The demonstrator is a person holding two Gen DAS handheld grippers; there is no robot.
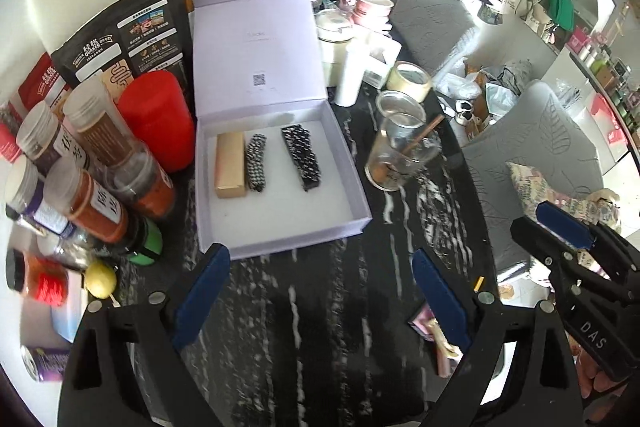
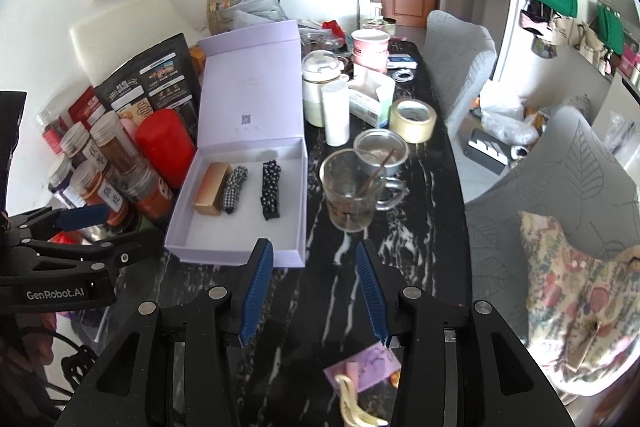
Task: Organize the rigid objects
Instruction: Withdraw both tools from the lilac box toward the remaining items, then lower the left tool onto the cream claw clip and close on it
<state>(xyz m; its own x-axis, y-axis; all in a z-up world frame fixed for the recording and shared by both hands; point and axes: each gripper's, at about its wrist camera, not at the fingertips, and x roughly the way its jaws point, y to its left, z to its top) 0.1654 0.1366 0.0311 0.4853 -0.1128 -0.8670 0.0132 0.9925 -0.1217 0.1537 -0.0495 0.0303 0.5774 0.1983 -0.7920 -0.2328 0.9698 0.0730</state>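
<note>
The dark marbled bench [image 2: 420, 211] carries a lilac box [image 1: 224, 227] with its lid up. Inside lie a gold bar [image 1: 231, 165], a checked clip [image 1: 256, 163] touching it and, apart, a black beaded clip [image 1: 302, 157]. Both the left tool [image 1: 320, 295] and right tool [image 2: 314, 291] hover spread, holding nothing. Something pink and gold [image 2: 360, 383], perhaps a hairpin card, lies beneath the right tool.

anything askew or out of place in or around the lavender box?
One stray: a pink card with a gold clip lies on the table near the right tongs, outside the lavender box. Inside, the gold bar and two patterned pieces lie roughly parallel. No spills.
</note>
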